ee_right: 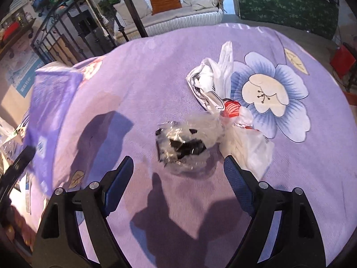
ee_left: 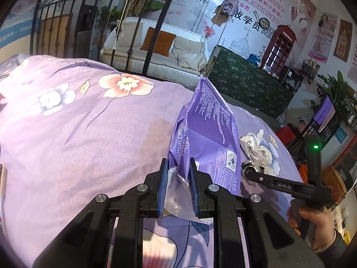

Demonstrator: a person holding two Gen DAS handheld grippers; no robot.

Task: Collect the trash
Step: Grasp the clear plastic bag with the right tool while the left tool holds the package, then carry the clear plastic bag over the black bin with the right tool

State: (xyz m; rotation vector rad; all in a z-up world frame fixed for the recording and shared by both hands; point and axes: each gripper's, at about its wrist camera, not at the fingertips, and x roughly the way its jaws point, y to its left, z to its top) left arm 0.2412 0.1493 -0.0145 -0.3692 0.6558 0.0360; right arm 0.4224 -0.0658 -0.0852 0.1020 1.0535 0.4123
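My left gripper (ee_left: 178, 167) is shut on the lower edge of a purple tissue pack wrapper (ee_left: 207, 129) and holds it upright above the purple flowered bedspread (ee_left: 78, 134). The wrapper also shows at the left of the right wrist view (ee_right: 51, 102). My right gripper (ee_right: 178, 163) is open, its jaws wide apart just above the bedspread, with a crumpled clear plastic wrapper (ee_right: 185, 140) between and just ahead of the fingertips. Behind it lie a white plastic bag with a red mark (ee_right: 245, 134) and a crumpled white wrapper (ee_right: 209, 78). In the left wrist view my right gripper (ee_left: 252, 169) reaches in from the right.
A black iron bed frame (ee_left: 93, 22) stands at the bed's far end. Beyond it are a white wicker sofa (ee_left: 160, 51) and a green-covered counter (ee_left: 250, 84). The bed's edge curves away on the right (ee_right: 334, 134).
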